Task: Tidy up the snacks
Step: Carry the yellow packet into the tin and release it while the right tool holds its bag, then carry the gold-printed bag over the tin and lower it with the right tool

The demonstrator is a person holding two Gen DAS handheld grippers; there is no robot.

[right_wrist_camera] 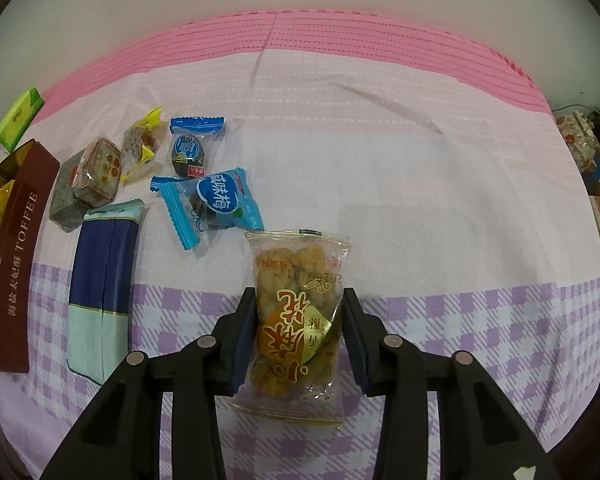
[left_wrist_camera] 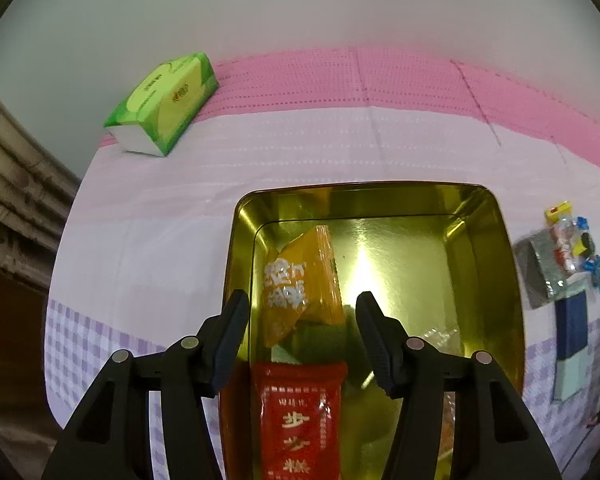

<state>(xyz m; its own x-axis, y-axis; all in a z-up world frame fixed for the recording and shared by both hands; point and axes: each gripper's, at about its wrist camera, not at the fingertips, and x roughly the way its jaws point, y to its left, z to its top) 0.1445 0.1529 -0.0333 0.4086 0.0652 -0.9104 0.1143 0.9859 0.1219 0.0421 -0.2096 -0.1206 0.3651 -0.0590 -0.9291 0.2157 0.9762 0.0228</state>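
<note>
A gold tin (left_wrist_camera: pixel 364 188) stands on the cloth, and in it lie an orange packet (left_wrist_camera: pixel 300 272) and a red packet (left_wrist_camera: pixel 300 412). My left gripper (left_wrist_camera: pixel 302 300) hangs above the tin's left half, open, its pads clear of both packets. My right gripper (right_wrist_camera: pixel 299 294) is shut on a clear packet of fried golden snacks (right_wrist_camera: pixel 296 320), its pads pressing both long sides just over the checked cloth. To the left lie loose snacks: a blue plum candy (right_wrist_camera: pixel 216 204), a smaller blue candy (right_wrist_camera: pixel 190 148), a yellow-wrapped sweet (right_wrist_camera: pixel 144 140), a brown cake packet (right_wrist_camera: pixel 96 172) and a navy and teal bar (right_wrist_camera: pixel 100 280).
A green tissue pack (left_wrist_camera: pixel 164 100) sits at the table's far left corner. The tin's brown side marked TOFFEE (right_wrist_camera: pixel 18 264) is at the left edge of the right wrist view. Boxes and clutter (right_wrist_camera: pixel 596 184) stand beyond the table's right edge. A wall runs behind.
</note>
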